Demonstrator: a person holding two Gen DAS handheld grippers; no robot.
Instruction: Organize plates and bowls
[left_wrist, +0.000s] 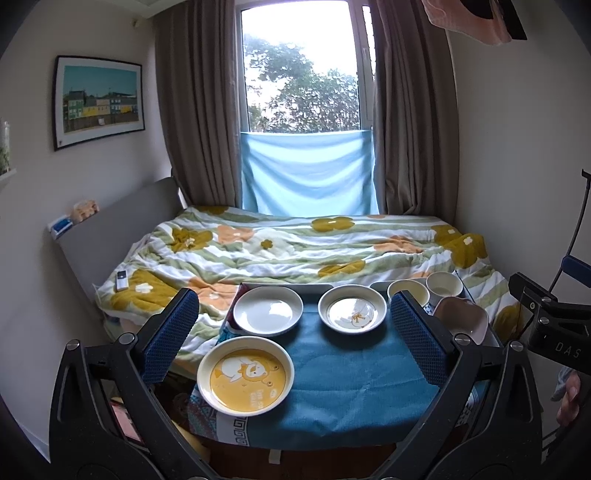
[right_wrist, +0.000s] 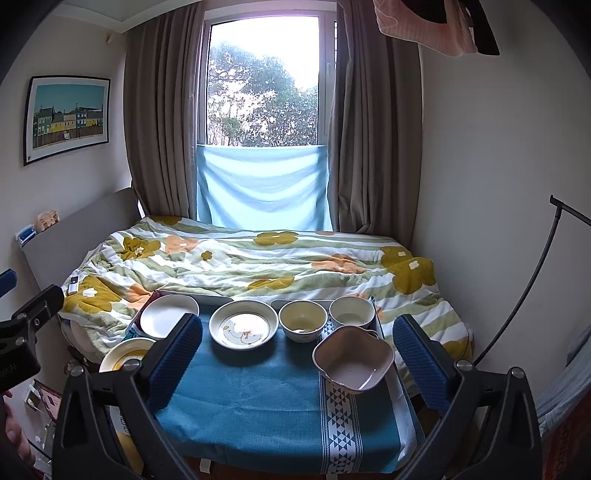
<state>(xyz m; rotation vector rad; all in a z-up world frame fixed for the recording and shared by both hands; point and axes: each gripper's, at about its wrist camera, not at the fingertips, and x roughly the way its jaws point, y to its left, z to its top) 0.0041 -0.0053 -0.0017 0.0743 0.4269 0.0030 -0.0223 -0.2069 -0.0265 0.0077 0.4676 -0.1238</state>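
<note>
On a small table with a blue cloth (left_wrist: 343, 373) lie a yellow bear plate (left_wrist: 246, 379) at front left, a plain white plate (left_wrist: 268, 311) behind it, and a flower-pattern plate (left_wrist: 352, 309) at the back middle. To the right stand two cream bowls (right_wrist: 303, 319) (right_wrist: 351, 312) and a pink bowl (right_wrist: 353, 359) with a wavy rim. My left gripper (left_wrist: 295, 336) is open above the cloth, nothing between its fingers. My right gripper (right_wrist: 299, 354) hangs open too, its blue pads either side of the flower plate (right_wrist: 243, 324) and pink bowl.
A bed with a flowered quilt (left_wrist: 295, 247) runs right behind the table, a remote (left_wrist: 122, 280) on its left side. Curtains and a window (left_wrist: 301, 74) stand beyond. A black stand pole (right_wrist: 524, 280) leans at the right. A hand (left_wrist: 570, 397) holds the other gripper's handle.
</note>
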